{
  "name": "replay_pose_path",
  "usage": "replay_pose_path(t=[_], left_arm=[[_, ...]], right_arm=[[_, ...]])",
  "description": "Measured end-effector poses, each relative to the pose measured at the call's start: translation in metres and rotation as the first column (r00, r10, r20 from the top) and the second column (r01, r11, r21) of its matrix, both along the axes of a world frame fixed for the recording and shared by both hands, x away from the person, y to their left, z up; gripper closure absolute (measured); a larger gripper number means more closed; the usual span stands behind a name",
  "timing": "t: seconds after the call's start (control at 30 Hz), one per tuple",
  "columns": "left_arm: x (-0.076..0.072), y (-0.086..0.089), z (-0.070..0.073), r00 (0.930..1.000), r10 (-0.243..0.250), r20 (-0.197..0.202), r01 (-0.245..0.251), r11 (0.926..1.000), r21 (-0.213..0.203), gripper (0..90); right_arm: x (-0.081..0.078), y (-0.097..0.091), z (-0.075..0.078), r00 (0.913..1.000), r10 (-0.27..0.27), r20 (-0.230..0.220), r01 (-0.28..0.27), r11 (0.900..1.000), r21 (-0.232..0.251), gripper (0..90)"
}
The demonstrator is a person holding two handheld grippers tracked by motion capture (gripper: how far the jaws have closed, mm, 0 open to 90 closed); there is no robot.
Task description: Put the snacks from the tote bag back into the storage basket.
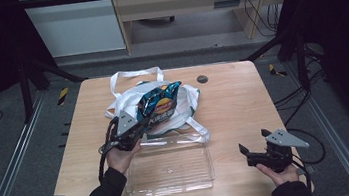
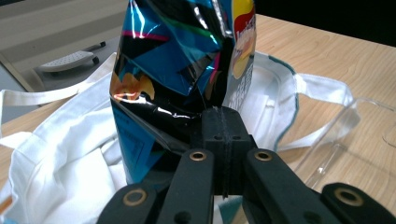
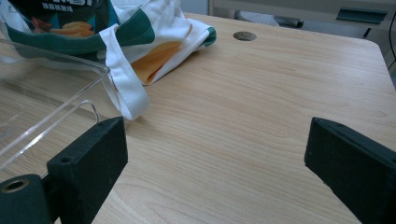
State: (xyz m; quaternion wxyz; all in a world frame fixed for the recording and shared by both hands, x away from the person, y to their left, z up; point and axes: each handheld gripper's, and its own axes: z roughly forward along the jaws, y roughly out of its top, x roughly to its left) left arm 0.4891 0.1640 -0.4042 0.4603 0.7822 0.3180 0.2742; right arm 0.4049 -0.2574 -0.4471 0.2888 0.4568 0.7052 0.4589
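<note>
Blue crinkled foil chip bag point(image 1: 159, 102) hangs pinched in the left tongs point(image 1: 141, 124) at centre frame, above the white cloth tote point(image 1: 127, 96); right tongs point(image 1: 254, 145) gape empty, lower right.

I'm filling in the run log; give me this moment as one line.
left gripper: shut on chip bag, above tote | right gripper: open, holding nothing | tray: holds nothing

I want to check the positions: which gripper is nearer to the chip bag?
Left. The left gripper is shut on the chip bag, above the white tote bag. The right gripper rests open near the table's right front corner, far from it.
</note>
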Motion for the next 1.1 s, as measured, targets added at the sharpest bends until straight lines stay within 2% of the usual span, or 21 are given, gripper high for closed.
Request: replay_pose_path(t=[0.37,0.6,0.9,1.1], left_arm=[[-0.007,-0.012,-0.010,1.0000,0.000,0.008,0.000,0.9994,0.034,90.0],[-0.002,-0.015,-0.016,0.9998,0.005,-0.019,-0.004,0.9985,0.054,90.0],[-0.002,-0.009,-0.014,0.9997,0.023,-0.001,-0.023,0.9995,0.022,89.9],[-0.005,0.000,-0.004,0.9958,0.083,0.037,-0.083,0.9963,-0.026,75.9]], right_arm=[[0.000,0.000,0.000,1.0000,0.004,0.000,-0.004,1.0000,0.000,6.4],[0.000,0.001,0.000,1.0000,0.004,0.000,-0.004,1.0000,-0.003,6.4],[0.000,0.001,0.000,1.0000,0.004,0.001,-0.004,1.0000,-0.002,6.3],[0.000,0.001,0.000,1.0000,0.005,0.001,-0.005,1.0000,0.000,6.4]])
